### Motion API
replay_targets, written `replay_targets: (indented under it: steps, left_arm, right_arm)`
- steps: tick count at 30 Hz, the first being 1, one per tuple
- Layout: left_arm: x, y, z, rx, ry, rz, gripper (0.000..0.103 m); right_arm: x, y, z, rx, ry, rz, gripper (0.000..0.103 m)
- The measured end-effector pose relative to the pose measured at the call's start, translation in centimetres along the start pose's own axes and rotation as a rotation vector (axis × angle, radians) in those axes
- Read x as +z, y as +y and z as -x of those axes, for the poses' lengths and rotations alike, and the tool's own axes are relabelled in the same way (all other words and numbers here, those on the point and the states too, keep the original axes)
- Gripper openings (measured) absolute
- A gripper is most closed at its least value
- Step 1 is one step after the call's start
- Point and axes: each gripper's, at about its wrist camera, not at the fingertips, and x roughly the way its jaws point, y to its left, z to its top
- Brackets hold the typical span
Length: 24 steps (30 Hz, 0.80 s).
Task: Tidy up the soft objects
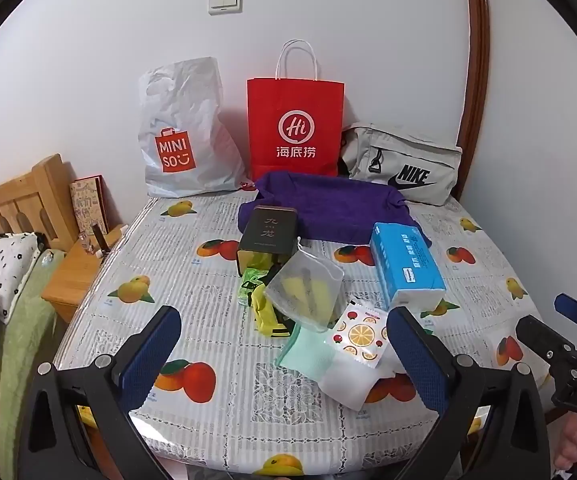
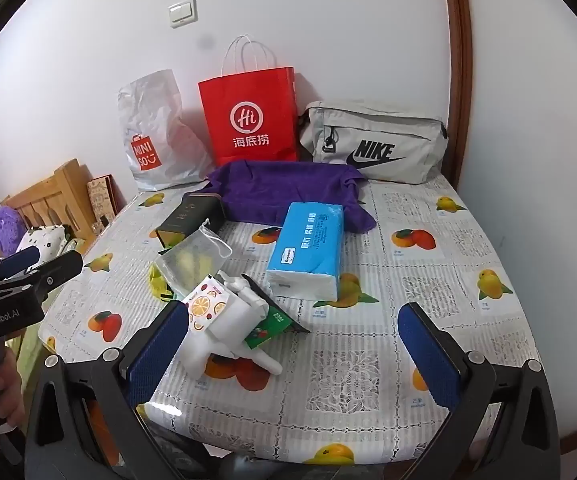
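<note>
A purple towel (image 1: 328, 204) (image 2: 284, 190) lies at the back of the table. A blue tissue pack (image 1: 406, 266) (image 2: 308, 246) lies in front of it. A mesh pouch with yellow items (image 1: 306, 288) (image 2: 192, 260), a fruit-print packet (image 1: 358, 336) (image 2: 206, 306), a mint cloth (image 1: 308, 350) and white soft items (image 2: 232, 328) are piled mid-table. My left gripper (image 1: 284, 354) is open above the table's near edge, short of the pile. My right gripper (image 2: 296, 354) is open, with the white items by its left finger.
A white Miniso bag (image 1: 180, 136), a red paper bag (image 1: 294, 128) and a grey Nike pouch (image 1: 404, 164) stand against the wall. A dark box (image 1: 268, 232) lies by the towel. A bed and wooden nightstand (image 1: 76, 276) are at the left.
</note>
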Motion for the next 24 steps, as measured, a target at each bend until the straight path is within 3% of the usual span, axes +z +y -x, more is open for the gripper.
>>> replay_targets:
  steps: [24]
  left_arm:
    - [-0.2, 0.2, 0.7, -0.025, -0.01, 0.015, 0.103]
  right_arm:
    - [-0.1, 0.4, 0.6, -0.005, -0.013, 0.002, 0.103]
